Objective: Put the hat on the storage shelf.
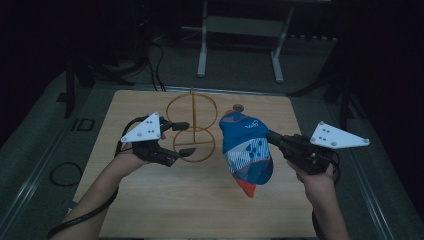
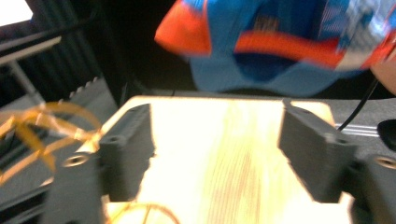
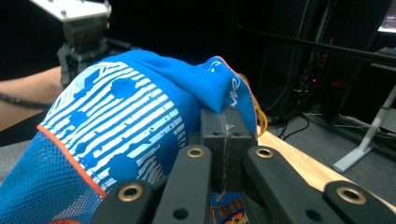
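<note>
Your right gripper has its jaws pressed together on a fold of the blue cap, pinching the cloth at the cap's side. In the right gripper view the two black jaws meet flat against each other with the blue fabric bunched over their tips. The cap hangs clear of the wooden table, its orange-edged brim pointing down and toward you, the white-striped panel with blue spots facing up, and the mesh part nearer your hand.

Your left gripper is spread wide and holds nothing. In the left gripper view the bare table top shows between its two jaws, and the cap floats beyond their tips, blurred. This gripper sits just beside the cap, apart from it, with its jaws pointing toward the cap.

A wire stand made of golden rings stands on the table between the left gripper and the cap, rising just past the left jaw tips. Whether the jaws touch it, you cannot tell.
</note>
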A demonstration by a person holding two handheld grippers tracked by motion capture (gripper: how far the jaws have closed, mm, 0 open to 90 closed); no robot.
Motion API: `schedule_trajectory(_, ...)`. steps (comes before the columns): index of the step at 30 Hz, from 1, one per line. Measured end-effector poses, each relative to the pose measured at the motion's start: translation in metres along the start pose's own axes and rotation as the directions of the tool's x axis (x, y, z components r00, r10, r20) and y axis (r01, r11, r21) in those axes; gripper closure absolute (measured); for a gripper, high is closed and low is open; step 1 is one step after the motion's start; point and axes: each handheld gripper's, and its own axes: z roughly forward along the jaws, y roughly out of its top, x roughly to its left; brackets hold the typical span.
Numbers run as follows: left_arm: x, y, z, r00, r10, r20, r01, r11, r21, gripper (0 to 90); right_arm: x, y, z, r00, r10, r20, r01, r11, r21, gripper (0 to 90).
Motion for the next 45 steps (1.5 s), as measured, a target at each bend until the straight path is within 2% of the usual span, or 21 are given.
schedule_trajectory(4,0.0,-0.016,-0.007,0.9981,-0.018,-0.059,0.021,0.9982,0.056,14.7,-0.004,0.008,0.006,0.9999,-0.005,0.01,0.005,1.0,-0.006,90.0)
schedule_trajectory(7,0.0,-0.03,-0.013,0.9944,-0.057,-0.088,0.064,0.9955,0.07,8.1,-0.007,0.014,0.011,0.9999,0.001,0.012,-0.001,1.0,-0.019,90.0)
schedule_trajectory(8,0.0,-0.034,-0.015,0.9928,-0.058,-0.105,0.067,0.9946,0.079,7.7,-0.008,0.016,0.013,0.9999,0.004,0.012,-0.004,1.0,-0.022,90.0)
schedule_trajectory(10,-0.001,-0.044,-0.018,0.9888,-0.069,-0.132,0.083,0.9916,0.1,6.5,-0.01,0.02,0.018,0.9999,0.005,0.01,-0.005,1.0,-0.029,90.0)
schedule_trajectory(14,-0.004,-0.066,-0.024,0.9747,-0.125,-0.185,0.148,0.9822,0.115,3.0,-0.014,0.029,0.029,0.9999,0.005,0.013,-0.005,0.999,-0.034,90.0)
schedule_trajectory(15,-0.005,-0.071,-0.026,0.9715,-0.125,-0.201,0.149,0.9825,0.111,3.0,-0.015,0.031,0.032,0.9999,0.006,0.012,-0.005,0.999,-0.033,90.0)
schedule_trajectory(17,-0.005,-0.071,-0.026,0.9715,-0.125,-0.201,0.149,0.9825,0.111,3.0,-0.016,0.033,0.035,0.9999,0.002,0.016,-0.002,1.0,-0.03,90.0)
schedule_trajectory(18,-0.01,-0.087,-0.029,0.96,-0.133,-0.247,0.163,0.9808,0.107,3.0,-0.019,0.039,0.042,0.9998,0.003,0.02,-0.002,1.0,-0.03,90.0)
schedule_trajectory(20,-0.015,-0.096,-0.031,0.9542,-0.13,-0.269,0.162,0.9816,0.101,3.0,-0.021,0.044,0.049,0.9994,-0.003,0.034,0.004,1.0,-0.025,90.0)
schedule_trajectory(22,-0.018,-0.106,-0.034,0.9539,-0.147,-0.262,0.176,0.9804,0.09,3.0,-0.024,0.049,0.057,0.9995,0.003,0.032,-0.002,1.0,-0.027,90.0)
schedule_trajectory(24,-0.023,-0.115,-0.037,0.9483,-0.146,-0.282,0.177,0.9801,0.09,3.2,-0.027,0.053,0.065,0.9995,0.008,0.031,-0.007,1.0,-0.023,90.0)
schedule_trajectory(25,-0.023,-0.115,-0.037,0.9483,-0.146,-0.282,0.177,0.9801,0.09,3.2,-0.029,0.055,0.069,0.9996,0.013,0.024,-0.013,1.0,-0.022,90.0)
schedule_trajectory(26,-0.027,-0.124,-0.04,0.9412,-0.156,-0.3,0.188,0.9789,0.081,3.2,-0.03,0.058,0.074,0.9996,0.013,0.025,-0.012,1.0,-0.019,90.0)
schedule_trajectory(27,-0.029,-0.129,-0.041,0.9376,-0.163,-0.307,0.195,0.978,0.075,3.2,-0.03,0.06,0.078,0.9995,0.01,0.031,-0.01,1.0,-0.015,90.0)
schedule_trajectory(29,-0.034,-0.137,-0.044,0.9265,-0.149,-0.346,0.187,0.979,0.08,3.2,-0.033,0.064,0.088,0.9996,0.014,0.024,-0.014,1.0,-0.012,90.0)
schedule_trajectory(31,-0.039,-0.143,-0.047,0.9203,-0.163,-0.356,0.198,0.978,0.065,3.2,-0.034,0.069,0.097,0.9995,0.014,0.029,-0.014,1.0,-0.004,90.0)
schedule_trajectory(32,-0.042,-0.145,-0.048,0.9181,-0.162,-0.362,0.195,0.9792,0.056,3.2,-0.034,0.071,0.103,0.9994,0.014,0.03,-0.014,1.0,-0.002,90.0)
schedule_trajectory(34,-0.049,-0.147,-0.05,0.9194,-0.15,-0.364,0.185,0.9807,0.063,3.2,-0.035,0.075,0.113,0.9995,0.01,0.031,-0.01,1.0,0.008,90.0)
schedule_trajectory(36,-0.056,-0.15,-0.05,0.9148,-0.125,-0.384,0.163,0.9842,0.068,3.1,-0.036,0.08,0.124,0.9997,0.014,0.019,-0.014,1.0,0.017,90.0)
schedule_trajectory(41,-0.063,-0.161,-0.049,0.9081,-0.145,-0.393,0.182,0.9816,0.058,3.1,-0.034,0.09,0.154,0.9998,0.02,0.004,-0.021,0.999,0.042,90.0)
schedule_trajectory(45,-0.065,-0.165,-0.052,0.8976,-0.151,-0.414,0.186,0.9816,0.044,3.2,-0.028,0.096,0.18,0.9999,0.01,-0.006,-0.01,0.997,0.077,90.0)
